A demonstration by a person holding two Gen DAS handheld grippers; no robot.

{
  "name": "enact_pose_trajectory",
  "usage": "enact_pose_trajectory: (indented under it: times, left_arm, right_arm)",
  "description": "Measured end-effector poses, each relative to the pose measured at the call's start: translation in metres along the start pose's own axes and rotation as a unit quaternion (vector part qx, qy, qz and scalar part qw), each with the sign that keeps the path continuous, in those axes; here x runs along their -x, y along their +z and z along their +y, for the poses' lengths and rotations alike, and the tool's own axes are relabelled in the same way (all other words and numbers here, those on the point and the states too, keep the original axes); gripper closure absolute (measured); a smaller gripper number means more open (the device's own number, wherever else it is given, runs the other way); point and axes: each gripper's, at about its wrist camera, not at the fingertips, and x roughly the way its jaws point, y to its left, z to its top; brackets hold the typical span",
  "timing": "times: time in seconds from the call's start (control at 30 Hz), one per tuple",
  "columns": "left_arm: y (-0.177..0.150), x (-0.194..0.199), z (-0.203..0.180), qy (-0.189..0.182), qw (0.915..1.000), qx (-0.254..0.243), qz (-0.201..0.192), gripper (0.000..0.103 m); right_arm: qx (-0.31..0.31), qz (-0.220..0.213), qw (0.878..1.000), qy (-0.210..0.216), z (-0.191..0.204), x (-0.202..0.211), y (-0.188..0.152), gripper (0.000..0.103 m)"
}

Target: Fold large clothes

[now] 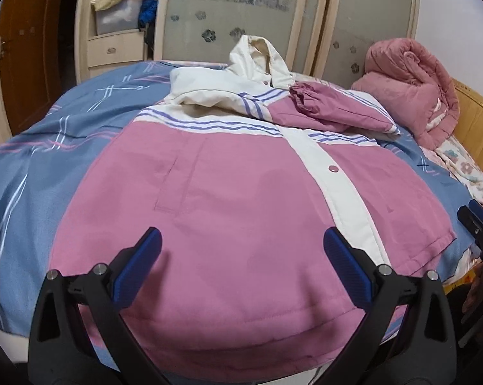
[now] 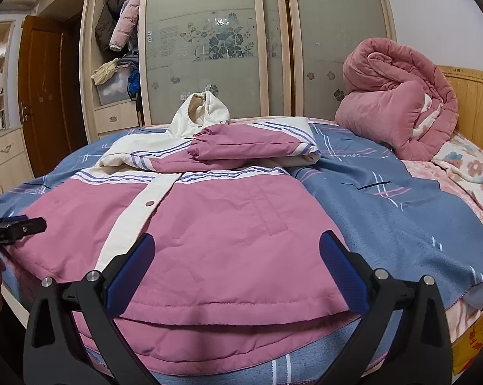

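Note:
A large pink and cream hooded jacket lies front-up on the bed, snapped shut along its cream placket. One pink sleeve is folded across the chest, and the cream hood stands up at the far end. My left gripper hovers open over the jacket's hem on its left half, holding nothing. Over the hem on the right half my right gripper stands open and empty. Each gripper shows at the edge of the other's view: the right one, the left one.
The jacket rests on a blue patterned bedspread. A rolled pink quilt sits by the wooden headboard at the right. Wardrobe doors and open shelves with clothes stand behind the bed.

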Motion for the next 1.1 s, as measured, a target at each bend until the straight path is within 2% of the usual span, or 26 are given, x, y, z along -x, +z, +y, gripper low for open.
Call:
enact_pose_trajectory:
  times: [0.13,0.27,0.4,0.47,0.57,0.63,0.77,0.9,0.93,1.0,1.03,1.1]
  left_arm:
    - [0.041,-0.010,-0.019,-0.014,0.9979,-0.059,0.020,0.002]
    - [0.099,-0.041,-0.038,-0.035,0.9950,-0.083,0.042,0.002]
    - [0.164,-0.104,-0.061,-0.083,0.9895,-0.068,0.096,0.002]
    - [0.189,-0.139,-0.071,-0.090,0.9878,-0.055,0.115,0.002]
    - [0.219,-0.192,-0.091,-0.084,0.9847,-0.048,0.145,0.002]
    - [0.236,-0.227,-0.100,-0.070,0.9854,-0.038,0.151,0.002]
    - [0.248,-0.280,-0.105,-0.037,0.9844,-0.019,0.171,0.005]
    - [0.246,-0.316,-0.106,-0.022,0.9802,0.001,0.197,0.009]
    - [0.245,-0.320,-0.108,-0.023,0.9799,0.001,0.198,0.014]
    - [0.244,-0.325,-0.112,-0.030,0.9794,0.004,0.200,0.046]
    - [0.244,-0.326,-0.115,-0.042,0.9783,0.011,0.202,0.076]
    - [0.248,-0.321,-0.120,-0.036,0.9812,0.013,0.189,0.082]
  right_arm:
    - [-0.003,0.002,1.000,0.010,-0.002,0.000,0.001,0.001]
    - [-0.010,0.010,1.000,0.021,-0.004,-0.003,0.002,0.001]
    - [-0.018,0.013,0.999,0.028,-0.007,-0.007,0.003,0.001]
    - [-0.023,0.018,0.999,0.031,-0.008,-0.009,0.003,0.001]
    - [-0.029,0.025,0.999,0.034,-0.011,-0.014,0.003,0.001]
    - [-0.031,0.027,0.999,0.036,-0.012,-0.016,0.004,0.001]
    - [-0.042,0.030,0.998,0.040,-0.018,-0.018,0.005,0.001]
    - [-0.051,0.028,0.997,0.044,-0.022,-0.018,0.007,0.001]
    - [-0.053,0.029,0.997,0.045,-0.023,-0.018,0.008,0.001]
    - [-0.055,0.029,0.997,0.046,-0.023,-0.020,0.008,0.001]
    - [-0.055,0.031,0.997,0.045,-0.022,-0.021,0.009,0.001]
    - [-0.055,0.032,0.997,0.046,-0.022,-0.022,0.009,0.001]
